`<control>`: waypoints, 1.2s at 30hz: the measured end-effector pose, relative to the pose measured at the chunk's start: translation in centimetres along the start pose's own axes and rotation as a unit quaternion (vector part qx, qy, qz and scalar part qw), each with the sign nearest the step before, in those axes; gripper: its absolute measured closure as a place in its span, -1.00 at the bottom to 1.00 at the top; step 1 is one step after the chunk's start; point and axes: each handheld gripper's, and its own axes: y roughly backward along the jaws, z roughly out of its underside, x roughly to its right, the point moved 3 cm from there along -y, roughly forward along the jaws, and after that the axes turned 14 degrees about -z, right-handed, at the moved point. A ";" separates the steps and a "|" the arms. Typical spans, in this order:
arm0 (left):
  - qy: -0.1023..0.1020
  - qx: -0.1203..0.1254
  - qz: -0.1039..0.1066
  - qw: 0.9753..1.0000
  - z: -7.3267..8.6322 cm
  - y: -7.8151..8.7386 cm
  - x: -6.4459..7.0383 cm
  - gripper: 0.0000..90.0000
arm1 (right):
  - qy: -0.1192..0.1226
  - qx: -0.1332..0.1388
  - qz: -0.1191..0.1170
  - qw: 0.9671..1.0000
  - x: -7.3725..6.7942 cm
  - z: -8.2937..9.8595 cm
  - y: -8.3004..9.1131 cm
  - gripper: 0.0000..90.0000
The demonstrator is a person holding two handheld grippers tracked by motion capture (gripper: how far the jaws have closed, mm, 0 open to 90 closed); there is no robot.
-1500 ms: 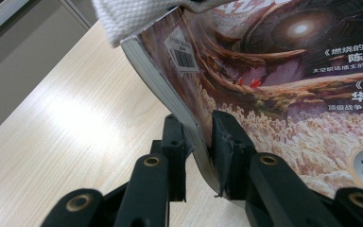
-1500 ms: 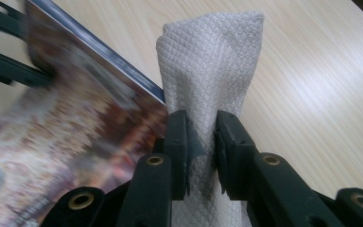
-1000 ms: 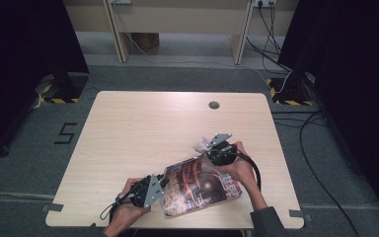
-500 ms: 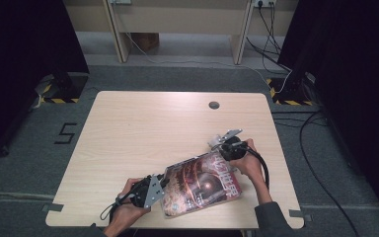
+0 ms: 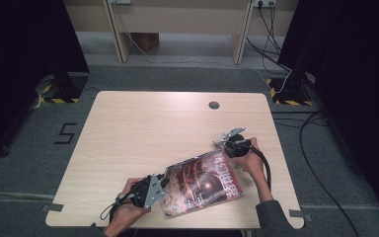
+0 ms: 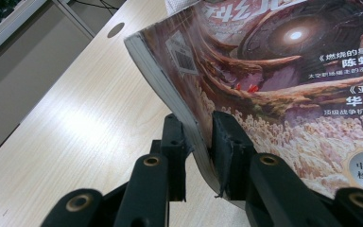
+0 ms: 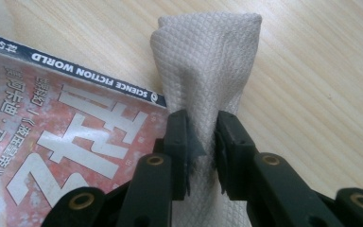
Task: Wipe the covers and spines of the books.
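A glossy red-brown magazine (image 5: 200, 182) lies tilted near the table's front edge, its near corner lifted. My left gripper (image 5: 162, 183) is shut on that magazine's edge (image 6: 189, 113); the jaws pinch the page block in the left gripper view (image 6: 199, 142). My right gripper (image 5: 227, 143) sits at the magazine's far right corner, shut on a white embossed paper towel (image 7: 208, 71) that rises bunched between its jaws (image 7: 201, 137). The magazine's title corner (image 7: 61, 127) lies just left of the towel.
The light wooden table (image 5: 143, 128) has a round cable hole (image 5: 214, 105) at its far right. Black cables (image 5: 266, 168) trail from both grippers over the front edge. Dark curtains and table legs stand beyond the far edge.
The right gripper with the towel has moved right and slightly away, off the magazine's cover to its far corner. The left gripper has stayed clamped on the magazine.
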 end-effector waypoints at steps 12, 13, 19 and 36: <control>0.002 -0.001 -0.001 1.000 0.0 -0.1 0.0 0.67 | 0.007 0.009 -0.011 1.000 -1.0 -0.4 0.4 0.71; 0.002 -0.001 0.000 1.000 0.0 -0.1 0.0 0.67 | 0.011 0.009 -0.011 1.000 -1.1 -0.6 0.5 0.71; 0.002 -0.002 0.000 1.000 0.1 -0.1 0.0 0.67 | 0.034 0.014 -0.016 0.999 -2.5 -1.4 0.7 0.72; 0.011 -0.009 0.000 1.000 0.5 -0.4 -0.1 0.65 | 0.098 0.058 -0.069 0.991 -9.0 -4.1 2.1 0.71</control>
